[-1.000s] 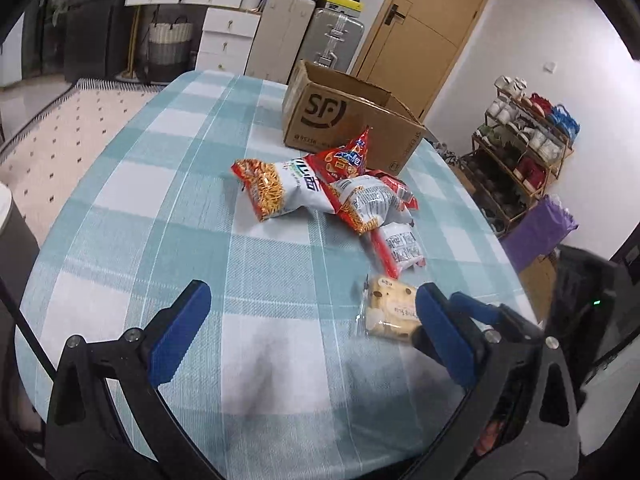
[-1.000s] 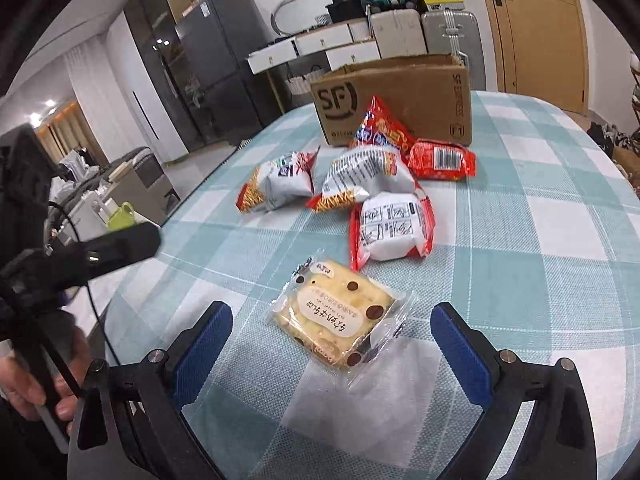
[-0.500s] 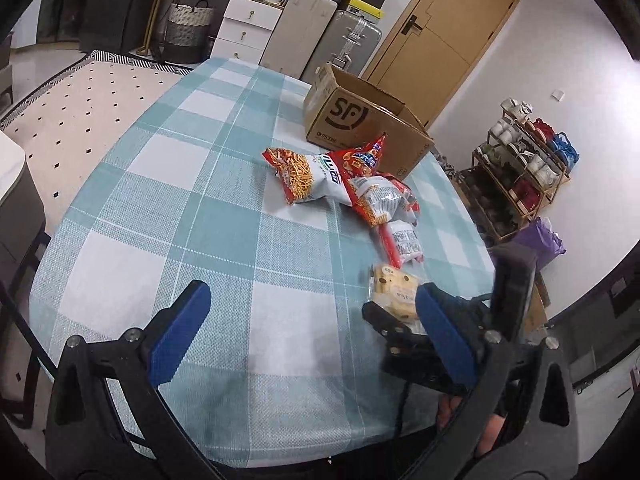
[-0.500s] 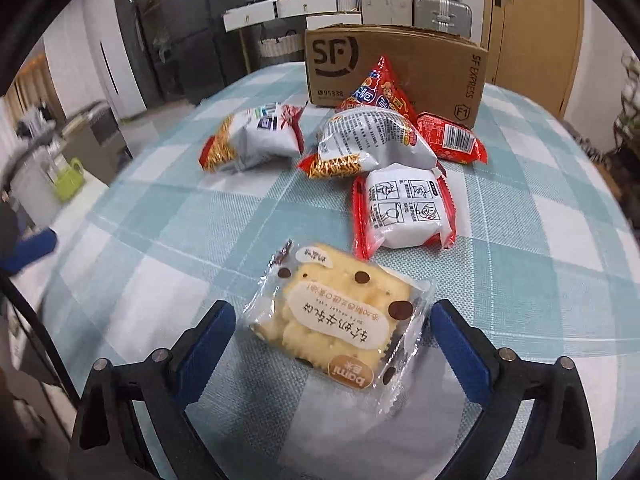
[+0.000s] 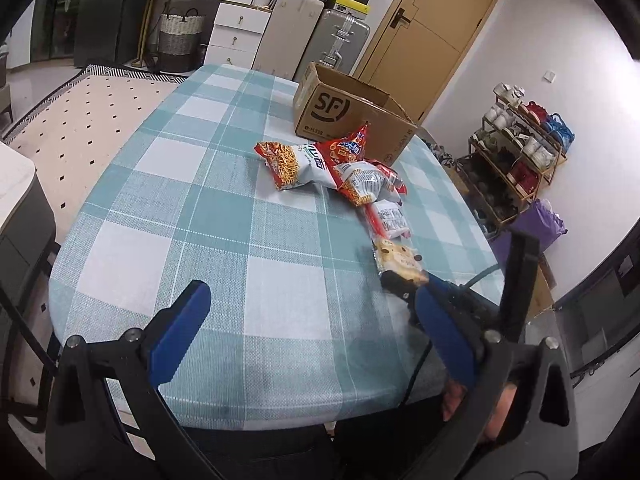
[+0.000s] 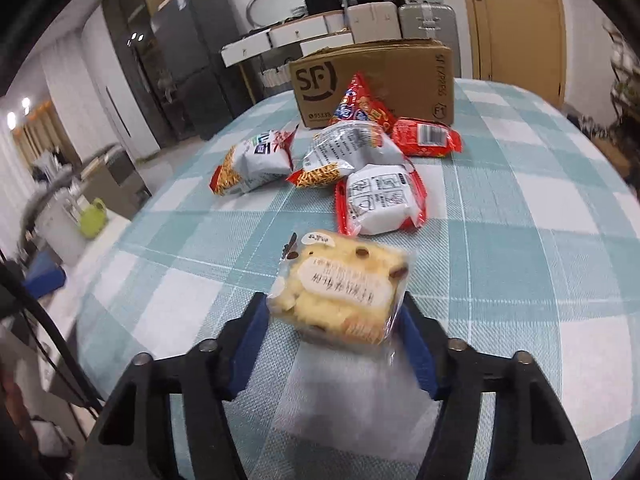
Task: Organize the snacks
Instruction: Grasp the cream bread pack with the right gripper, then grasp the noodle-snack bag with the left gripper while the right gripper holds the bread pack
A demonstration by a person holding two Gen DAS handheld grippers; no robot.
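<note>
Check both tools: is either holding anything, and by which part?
The right tool is closing on the clear-wrapped cake packet, its pads against the packet's two near side edges. The left tool is open and holds nothing.

Even indoor light is falling on the bench, leaving soft shadows under the claws. The fisheye lenses are bending walls and darkening the corners. In the right wrist view the wrapped pastry and the left edge are smearing with motion blur; ceiling lamps are glaring.
</note>
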